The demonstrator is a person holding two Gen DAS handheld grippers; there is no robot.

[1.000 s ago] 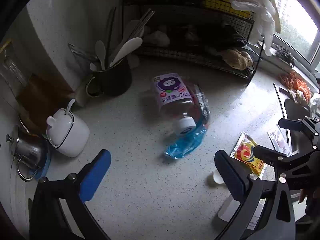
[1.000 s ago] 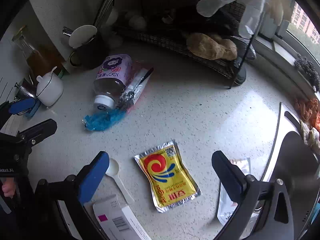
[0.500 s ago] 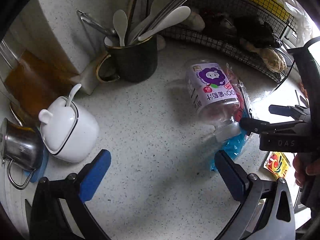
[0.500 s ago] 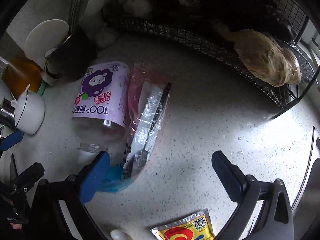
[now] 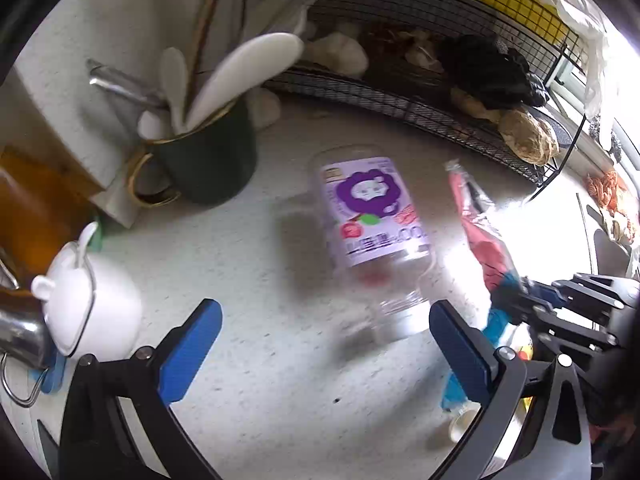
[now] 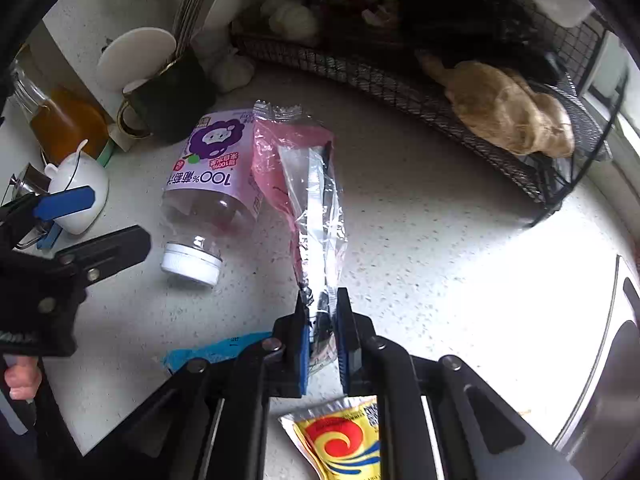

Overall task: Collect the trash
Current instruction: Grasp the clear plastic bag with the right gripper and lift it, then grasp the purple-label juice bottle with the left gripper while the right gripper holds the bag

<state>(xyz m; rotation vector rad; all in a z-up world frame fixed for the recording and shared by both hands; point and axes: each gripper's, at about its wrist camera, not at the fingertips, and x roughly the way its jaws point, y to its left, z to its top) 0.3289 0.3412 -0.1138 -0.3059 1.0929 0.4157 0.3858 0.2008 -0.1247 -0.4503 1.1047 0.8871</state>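
Note:
A clear juice bottle (image 5: 372, 208) with a purple label and a white cap lies on the speckled counter. Its neck points between the fingers of my left gripper (image 5: 324, 320), which is open and hovers just above it. Next to the bottle (image 6: 208, 168) lies a pink and clear plastic wrapper (image 6: 304, 184). The jaws of my right gripper (image 6: 322, 320) are closing, and their pads pinch the wrapper's near end. A blue wrapper (image 6: 212, 352) and a yellow sachet (image 6: 340, 444) lie close under that gripper. From the left wrist view the right gripper (image 5: 516, 300) shows at the wrapper (image 5: 480, 232).
A dark mug of utensils (image 5: 208, 160) stands behind the bottle. A white lidded jar (image 5: 88, 304) and a steel pot (image 5: 20, 332) stand to the left. A black wire rack (image 5: 400, 92) with ginger lines the back. The sink (image 6: 600, 360) opens on the right.
Both grippers have come forward and down to the bottle and the wrapper. The right gripper's jaws went from wide open to pinching the wrapper's end.

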